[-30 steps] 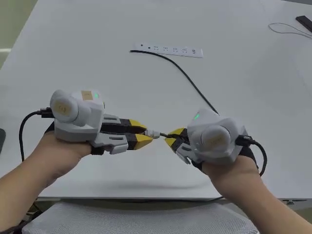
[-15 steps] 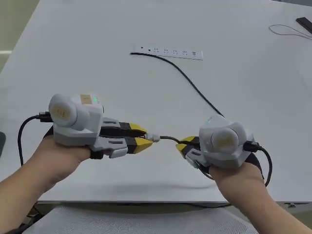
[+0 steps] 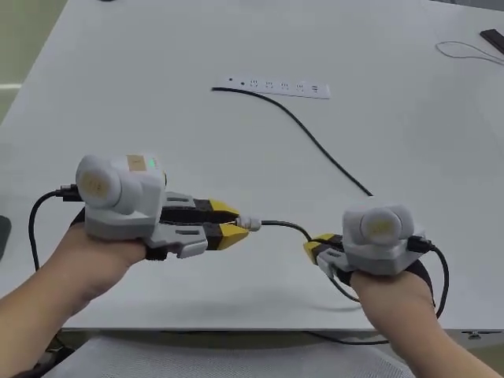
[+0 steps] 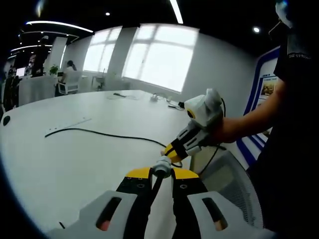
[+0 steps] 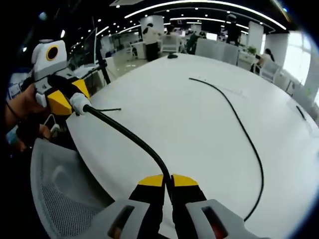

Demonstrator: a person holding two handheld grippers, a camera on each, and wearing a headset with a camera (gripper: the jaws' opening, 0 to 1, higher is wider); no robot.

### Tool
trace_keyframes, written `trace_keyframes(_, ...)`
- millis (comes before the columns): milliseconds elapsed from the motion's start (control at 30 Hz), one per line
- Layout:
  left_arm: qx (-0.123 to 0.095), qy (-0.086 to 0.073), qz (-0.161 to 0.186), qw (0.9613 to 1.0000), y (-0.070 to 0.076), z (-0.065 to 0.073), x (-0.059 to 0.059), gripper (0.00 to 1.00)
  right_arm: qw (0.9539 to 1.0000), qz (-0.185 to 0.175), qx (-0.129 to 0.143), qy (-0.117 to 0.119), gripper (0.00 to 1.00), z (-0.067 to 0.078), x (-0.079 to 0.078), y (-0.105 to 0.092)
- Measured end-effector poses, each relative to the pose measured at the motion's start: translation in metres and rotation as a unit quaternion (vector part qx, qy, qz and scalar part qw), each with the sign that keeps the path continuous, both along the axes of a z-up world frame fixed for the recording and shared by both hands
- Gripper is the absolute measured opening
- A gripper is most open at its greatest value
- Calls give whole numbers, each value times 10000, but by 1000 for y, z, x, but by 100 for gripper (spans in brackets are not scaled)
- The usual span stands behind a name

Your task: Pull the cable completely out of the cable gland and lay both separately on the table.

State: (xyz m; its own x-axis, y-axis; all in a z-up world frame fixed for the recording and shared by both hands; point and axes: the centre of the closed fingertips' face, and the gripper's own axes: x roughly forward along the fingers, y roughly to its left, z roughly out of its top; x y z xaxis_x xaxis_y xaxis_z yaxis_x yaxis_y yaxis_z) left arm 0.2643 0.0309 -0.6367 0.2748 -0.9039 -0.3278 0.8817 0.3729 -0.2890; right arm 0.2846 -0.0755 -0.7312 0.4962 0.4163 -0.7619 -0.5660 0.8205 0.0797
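A small white cable gland sticks out from between the yellow tips of my left gripper, which is shut on it; it is also the gland at the jaw tips and the gland across the table. A thin black cable runs from the gland to my right gripper, which is shut on the cable. Both grippers hover above the table's near edge, a short span of cable between them.
A white power strip lies further back on the white table, its black cord running toward the right gripper. A thin wire loop and a dark object lie at the far right.
My right gripper has moved right and toward me, away from the left one. The stretch of black cable showing between gland and right gripper has grown. The left gripper has barely moved.
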Motion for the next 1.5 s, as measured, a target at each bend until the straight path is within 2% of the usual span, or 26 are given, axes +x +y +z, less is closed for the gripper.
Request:
trace_keyframes(333, 61, 33, 10, 10000, 1, -4, -2, 15, 9998, 162, -26, -141, 0, 4, -3, 2)
trace_keyframes(500, 76, 31, 77, 9999, 4, -4, 1, 15, 9994, 191, 40, -285, 1, 10, -2, 1)
trace_keyframes(733, 56, 40, 133, 9999, 6, -2, 2, 15, 9979, 368, -12, -534, 2, 23, -2, 4)
trace_keyframes(933, 51, 71, 141, 9999, 7, -3, 3, 15, 9974, 434, -29, -574, 2, 30, -4, 7)
trace_keyframes(1100, 80, 63, 149, 9998, 8, -3, 4, 15, 9962, 563, -1, -657, 12, 38, -5, 13)
trace_keyframes(1233, 124, 72, 112, 9998, 8, -5, 3, 15, 9902, 1088, -145, -867, 19, 54, -9, 30)
trace_keyframes(1300, 137, 86, 93, 9998, 7, -7, 1, 15, 9827, 1502, -254, -1056, 21, 64, -12, 47)
trace_keyframes(1433, 145, 95, 57, 9998, 5, -8, 0, 15, 9692, 2046, -485, -1284, 18, 70, -14, 71)
trace_keyframes(1500, 140, 100, 55, 9998, 5, -8, 0, 15, 9664, 2145, -543, -1309, 17, 69, -15, 78)
